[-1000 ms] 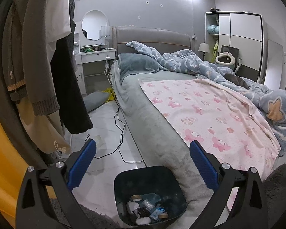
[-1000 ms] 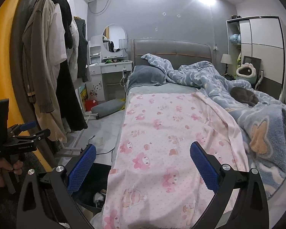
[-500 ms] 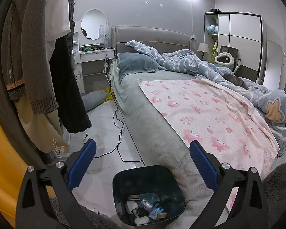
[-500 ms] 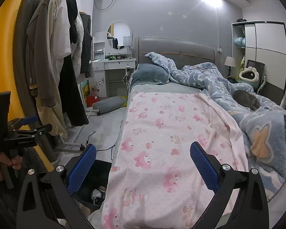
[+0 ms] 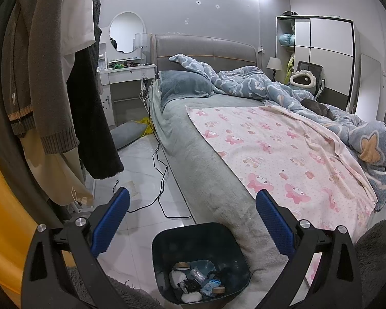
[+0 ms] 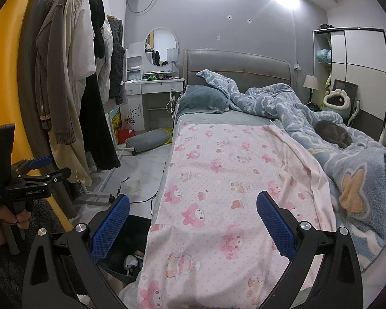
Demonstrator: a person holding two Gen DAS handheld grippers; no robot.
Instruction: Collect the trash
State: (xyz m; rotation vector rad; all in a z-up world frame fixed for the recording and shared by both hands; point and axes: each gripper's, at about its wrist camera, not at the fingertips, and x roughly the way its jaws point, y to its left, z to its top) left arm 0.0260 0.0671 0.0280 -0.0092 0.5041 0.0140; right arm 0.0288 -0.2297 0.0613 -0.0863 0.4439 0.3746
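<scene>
White letters "GenRobot.AI" on the black side of the left gripper (image 6: 42, 161), held in a hand (image 6: 2, 225); a small white label beside it, too tiny to read

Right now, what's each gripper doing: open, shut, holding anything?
Left gripper: open, holding nothing, above the trash bin.
Right gripper: open, holding nothing, over the pink sheet.

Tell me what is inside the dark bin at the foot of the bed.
The bin holds mixed trash: crumpled white tissues, a small dark packet, a blue wrapper and a tape roll. Anything beneath that pile is covered, and the near wall hides part of the bottom.
</scene>
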